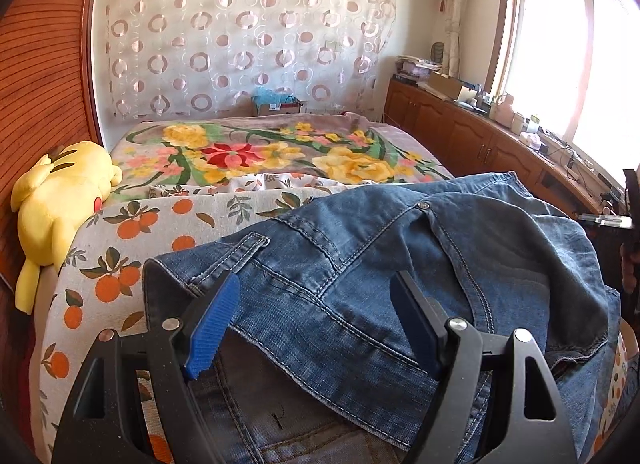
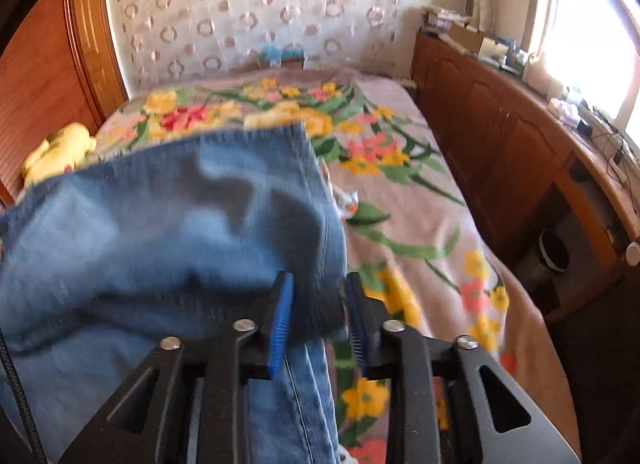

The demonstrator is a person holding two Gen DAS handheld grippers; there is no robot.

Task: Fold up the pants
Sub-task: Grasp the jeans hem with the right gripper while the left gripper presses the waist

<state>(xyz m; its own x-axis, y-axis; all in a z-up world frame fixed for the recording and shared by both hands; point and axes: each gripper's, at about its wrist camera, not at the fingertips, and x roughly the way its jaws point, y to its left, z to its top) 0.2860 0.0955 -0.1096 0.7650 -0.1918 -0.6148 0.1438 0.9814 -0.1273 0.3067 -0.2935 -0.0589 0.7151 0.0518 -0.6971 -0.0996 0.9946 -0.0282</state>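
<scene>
Blue denim pants [image 1: 360, 264] lie bunched, lower centre, on floral bed [image 1: 260, 156]. Left gripper [image 1: 316, 328] jaws released, straddling waistband. Right gripper [image 2: 320, 320] jaws part-spread, pads flanking leg fold; contact unclear, blurred.

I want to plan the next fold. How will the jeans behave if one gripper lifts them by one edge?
The jeans would likely sag and drape, since they already lie in soft wrinkles on the bed. The thick seams suggest fairly heavy cloth. In the right gripper the leg hangs limp, so it probably will not hold a shape.
</scene>
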